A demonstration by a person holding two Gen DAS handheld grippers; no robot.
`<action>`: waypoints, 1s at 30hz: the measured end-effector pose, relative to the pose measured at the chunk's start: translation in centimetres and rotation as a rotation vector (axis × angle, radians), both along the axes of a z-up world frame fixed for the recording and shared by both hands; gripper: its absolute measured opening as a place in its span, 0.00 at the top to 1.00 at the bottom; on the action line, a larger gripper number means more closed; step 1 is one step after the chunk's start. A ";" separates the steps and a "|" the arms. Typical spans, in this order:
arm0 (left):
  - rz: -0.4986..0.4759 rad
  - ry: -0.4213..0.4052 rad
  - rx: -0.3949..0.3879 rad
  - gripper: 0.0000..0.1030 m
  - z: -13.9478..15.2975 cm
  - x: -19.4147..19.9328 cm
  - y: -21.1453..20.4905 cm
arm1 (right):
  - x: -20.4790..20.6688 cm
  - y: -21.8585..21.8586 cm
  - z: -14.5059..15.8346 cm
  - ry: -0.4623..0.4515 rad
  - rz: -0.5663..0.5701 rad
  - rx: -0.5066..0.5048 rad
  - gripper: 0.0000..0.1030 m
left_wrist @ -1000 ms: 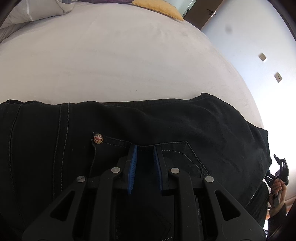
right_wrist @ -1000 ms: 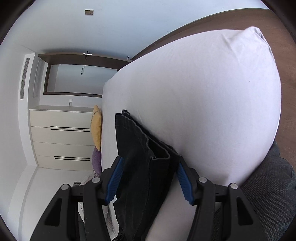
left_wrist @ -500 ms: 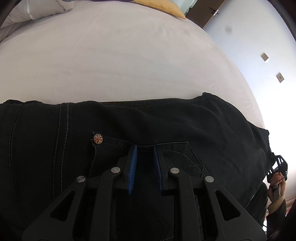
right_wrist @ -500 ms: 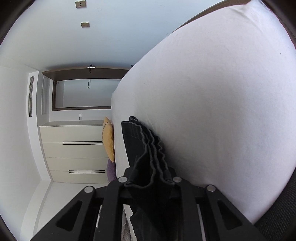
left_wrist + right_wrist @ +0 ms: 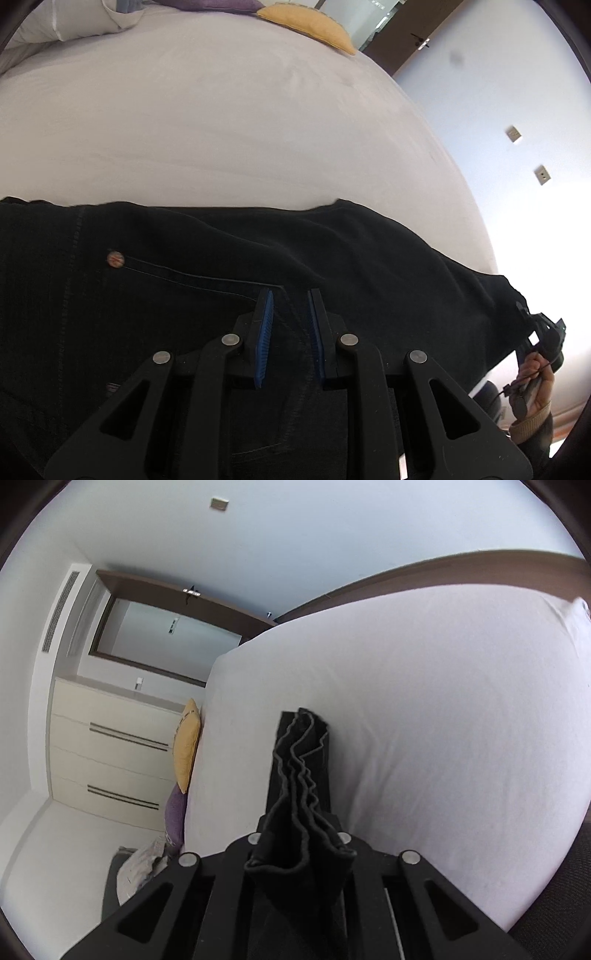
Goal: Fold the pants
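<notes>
Black pants (image 5: 332, 251) lie across the near part of a white bed (image 5: 221, 129), with a pocket seam and a round rivet (image 5: 115, 258) showing. My left gripper (image 5: 290, 295) hovers over the pocket area, blue pads a little apart with pant fabric between them; I cannot tell whether it grips. My right gripper (image 5: 301, 830) is shut on the bunched leg hems of the pants (image 5: 303, 760), holding them up at the bed's edge. It also shows in the left wrist view (image 5: 539, 332), at the far right end of the pants.
A yellow cushion (image 5: 310, 26) and a purple one (image 5: 207, 4) lie at the head of the bed beside a white pillow (image 5: 74, 22). A cream chest of drawers (image 5: 107, 746) stands past the bed. Dark flooring (image 5: 554, 915) lies at the lower right.
My right gripper closed on the pant hems and lifted them. My left gripper slid rightward along the pocket seam; the rivet now sits further left.
</notes>
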State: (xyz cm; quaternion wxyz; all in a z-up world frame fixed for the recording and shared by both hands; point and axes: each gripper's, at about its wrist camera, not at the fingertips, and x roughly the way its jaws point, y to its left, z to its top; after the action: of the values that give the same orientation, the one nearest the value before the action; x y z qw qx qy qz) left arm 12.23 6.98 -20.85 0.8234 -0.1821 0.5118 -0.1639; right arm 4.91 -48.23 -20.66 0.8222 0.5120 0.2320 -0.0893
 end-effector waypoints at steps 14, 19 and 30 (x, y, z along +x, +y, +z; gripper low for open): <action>0.076 0.128 -0.398 0.26 -2.7 -1.1 -0.8 | 6.0 34.0 -2.2 0.189 0.877 -0.797 0.92; 0.018 0.185 -0.455 0.25 -2.5 -0.5 -3.2 | 5.5 33.5 -0.9 0.149 0.850 -0.822 0.92; -0.125 0.287 -0.401 0.44 -3.5 4.1 -8.6 | 3.6 35.8 0.4 0.097 0.869 -0.904 0.92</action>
State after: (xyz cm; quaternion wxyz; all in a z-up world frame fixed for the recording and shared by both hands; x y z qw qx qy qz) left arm 16.28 -1.59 -24.34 0.6779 -0.3311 0.5911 -0.2853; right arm 8.51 -12.45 -20.23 0.9072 -0.0320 0.3951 0.1408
